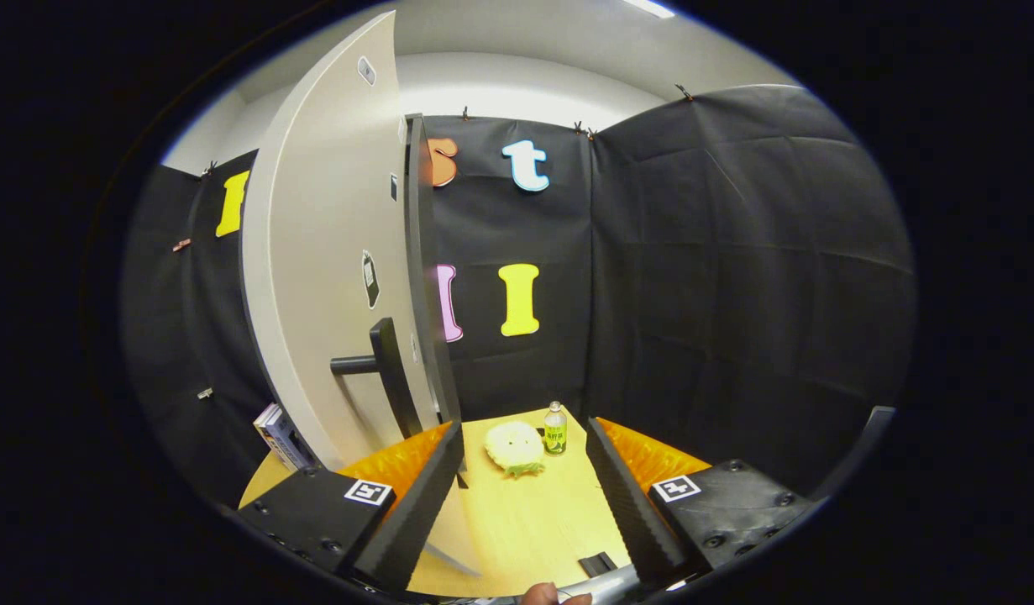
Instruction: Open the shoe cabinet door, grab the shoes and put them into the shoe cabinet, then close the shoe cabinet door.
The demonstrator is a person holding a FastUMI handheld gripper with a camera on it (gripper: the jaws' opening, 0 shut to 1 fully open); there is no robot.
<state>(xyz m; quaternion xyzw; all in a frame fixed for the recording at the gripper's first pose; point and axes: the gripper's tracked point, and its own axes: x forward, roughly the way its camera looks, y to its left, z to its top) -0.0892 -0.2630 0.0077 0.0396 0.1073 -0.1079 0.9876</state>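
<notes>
Gripper [523, 496] fingers stand spread wide with nothing between them, the pale cabinet door [332, 277] swung open edge-on just ahead of the left finger, its dark bar handle [382, 365] jutting out low. That door looks like stiff, light board that should swing freely if taken by the handle. Beyond the fingers on the wooden table [517, 529] sit a soft yellowish plush thing [514, 447] and a small bottle [555, 428]; its green label and the door's stickers are too small to read.
</notes>
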